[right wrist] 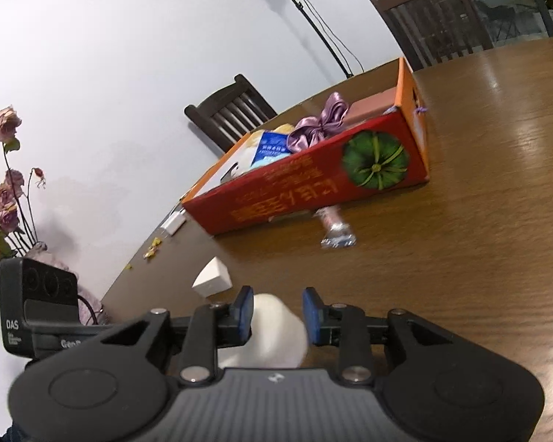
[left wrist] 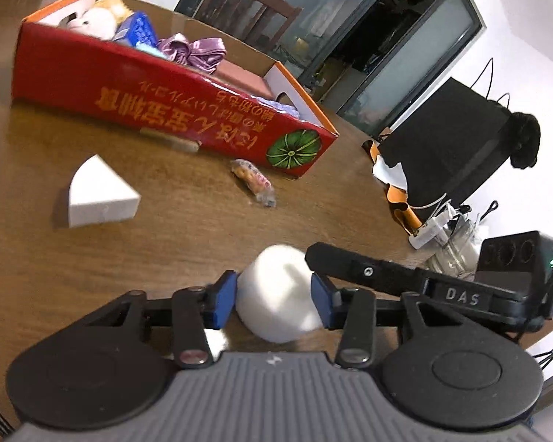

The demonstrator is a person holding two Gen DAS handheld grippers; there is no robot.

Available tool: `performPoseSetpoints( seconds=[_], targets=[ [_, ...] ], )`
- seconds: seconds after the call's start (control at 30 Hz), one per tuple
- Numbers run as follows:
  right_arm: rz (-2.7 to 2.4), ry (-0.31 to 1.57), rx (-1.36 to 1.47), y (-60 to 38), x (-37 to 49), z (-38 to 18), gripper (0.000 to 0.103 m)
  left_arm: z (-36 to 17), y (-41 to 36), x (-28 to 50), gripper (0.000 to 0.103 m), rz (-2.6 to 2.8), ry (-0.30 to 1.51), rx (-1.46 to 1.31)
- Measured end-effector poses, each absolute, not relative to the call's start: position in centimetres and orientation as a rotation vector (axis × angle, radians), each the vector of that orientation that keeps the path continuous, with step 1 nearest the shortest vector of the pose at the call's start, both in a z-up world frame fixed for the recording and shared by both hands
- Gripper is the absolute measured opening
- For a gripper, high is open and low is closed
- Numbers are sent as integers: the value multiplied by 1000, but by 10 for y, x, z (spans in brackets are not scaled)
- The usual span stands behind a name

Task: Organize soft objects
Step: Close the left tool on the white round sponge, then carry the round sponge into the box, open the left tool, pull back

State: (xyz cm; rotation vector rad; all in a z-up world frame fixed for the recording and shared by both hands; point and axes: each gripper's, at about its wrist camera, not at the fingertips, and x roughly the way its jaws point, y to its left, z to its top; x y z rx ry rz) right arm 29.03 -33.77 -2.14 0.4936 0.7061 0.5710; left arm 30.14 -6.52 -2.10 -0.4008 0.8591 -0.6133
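Note:
A white foam cylinder (left wrist: 276,294) sits low over the brown table (left wrist: 166,250), and my left gripper (left wrist: 272,300) is shut on it, blue pads pressing both sides. In the right wrist view the same cylinder (right wrist: 276,328) lies between the pads of my right gripper (right wrist: 278,316), which touch it; the picture is blurred there. One right-hand finger (left wrist: 350,267) reaches the cylinder's far right side. Further off lie a white foam wedge (left wrist: 99,195) (right wrist: 214,281) and a small wrapped packet (left wrist: 254,180) (right wrist: 335,232). Behind them, a red cardboard box (left wrist: 166,103) (right wrist: 313,191) holds a plush toy, a blue pack and a purple satin bow.
A black bag (left wrist: 453,147), a white plug strip and a glass jar (left wrist: 457,254) stand at the table's right edge. Dried roses (right wrist: 3,191) rise at the left. Dark wooden chairs (right wrist: 232,110) ring the table. A white adapter (right wrist: 173,223) lies beside the box.

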Motion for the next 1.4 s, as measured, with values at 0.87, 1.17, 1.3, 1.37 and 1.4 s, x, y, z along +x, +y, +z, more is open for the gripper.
performPoseSetpoints(
  seconds=[0.87, 1.17, 1.3, 1.37, 1.4],
  targets=[
    [423, 774, 367, -293, 520, 63, 21, 47, -59, 544, 30, -460, 881, -388],
    [341, 947, 269, -263, 584, 21, 23, 16, -63, 569, 27, -431, 905, -224],
    [351, 966, 239, -257, 585, 21, 25, 23, -60, 567, 32, -427, 916, -223],
    [329, 962, 216, -257, 580, 31, 32, 39, -57, 561, 41, -428, 889, -196],
    [328, 951, 200, -258, 575, 38, 35, 47, -56, 558, 41, -428, 860, -182]
  ],
)
